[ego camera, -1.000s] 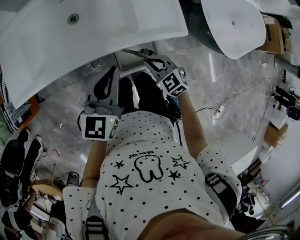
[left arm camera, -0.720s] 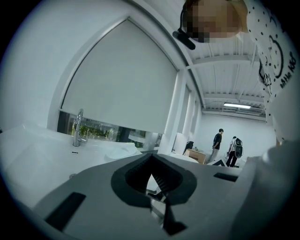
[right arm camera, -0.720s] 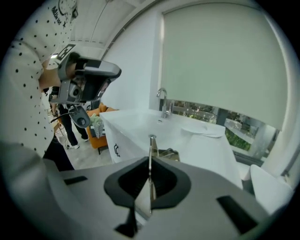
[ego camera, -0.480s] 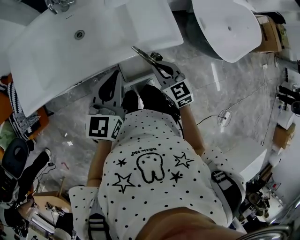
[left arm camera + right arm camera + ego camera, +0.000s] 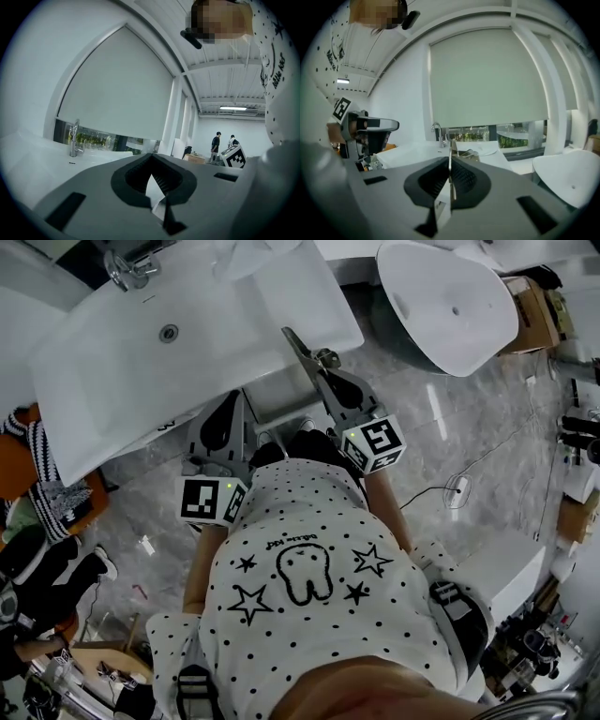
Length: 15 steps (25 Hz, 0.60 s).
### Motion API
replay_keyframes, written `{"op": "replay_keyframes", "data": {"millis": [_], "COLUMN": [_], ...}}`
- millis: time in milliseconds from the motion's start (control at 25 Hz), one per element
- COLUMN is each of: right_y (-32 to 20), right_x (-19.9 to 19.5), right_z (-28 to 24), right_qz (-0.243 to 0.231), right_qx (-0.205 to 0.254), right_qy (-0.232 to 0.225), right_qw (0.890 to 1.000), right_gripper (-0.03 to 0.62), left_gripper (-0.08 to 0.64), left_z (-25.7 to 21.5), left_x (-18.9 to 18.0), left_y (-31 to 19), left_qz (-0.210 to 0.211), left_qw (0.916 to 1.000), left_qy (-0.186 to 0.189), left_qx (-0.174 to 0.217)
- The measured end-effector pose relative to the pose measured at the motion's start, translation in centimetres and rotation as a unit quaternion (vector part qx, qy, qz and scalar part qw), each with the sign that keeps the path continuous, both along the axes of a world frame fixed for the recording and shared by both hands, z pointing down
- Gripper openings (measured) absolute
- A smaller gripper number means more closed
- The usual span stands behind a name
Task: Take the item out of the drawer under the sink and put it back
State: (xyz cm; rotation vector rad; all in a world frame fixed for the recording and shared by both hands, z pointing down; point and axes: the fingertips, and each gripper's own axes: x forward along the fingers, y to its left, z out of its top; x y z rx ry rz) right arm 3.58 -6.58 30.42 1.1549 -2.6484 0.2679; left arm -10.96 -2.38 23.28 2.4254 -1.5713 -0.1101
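My right tongs [image 5: 322, 374] are clenched on the item [image 5: 298, 345], a thin flat metal piece that I see edge-on between the pads in the right gripper view; it sticks out past the tips and lies across the near right corner of the sink [image 5: 216, 343], held up at about the level of the rim. My left tongs [image 5: 233, 405] point at the sink's near edge, their tips drawn together with nothing that I can make out between them, only a pale sliver of background showing behind the pads. The pale drawer [image 5: 277, 395] shows under the sink's near edge, between my two tongs. The tap [image 5: 128, 268] stands at the sink's far left corner, well apart from both tongs
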Motion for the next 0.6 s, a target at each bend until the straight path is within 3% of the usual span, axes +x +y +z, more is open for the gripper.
{"op": "replay_keyframes", "data": {"millis": [440,600], "right_y": [1.2,1.4], "right_x": [0.8,1.7], "right_z": [-5.1,-7.3], "right_qz": [0.021,0.03], "right_qx": [0.061,0.108], "right_qy": [-0.027,-0.047], "right_qw": [0.998,0.993], "right_gripper": [0.02,0.02], "left_gripper": [-0.005,-0.005], "left_z": [-0.2,-0.1], "left_x": [-1.0,-0.8], "left_y": [0.5,0.6], "left_qz": [-0.009,-0.005], "left_qw": [0.9999,0.9999], "left_qy": [-0.004,-0.011], "left_qx": [0.008,0.011]}}
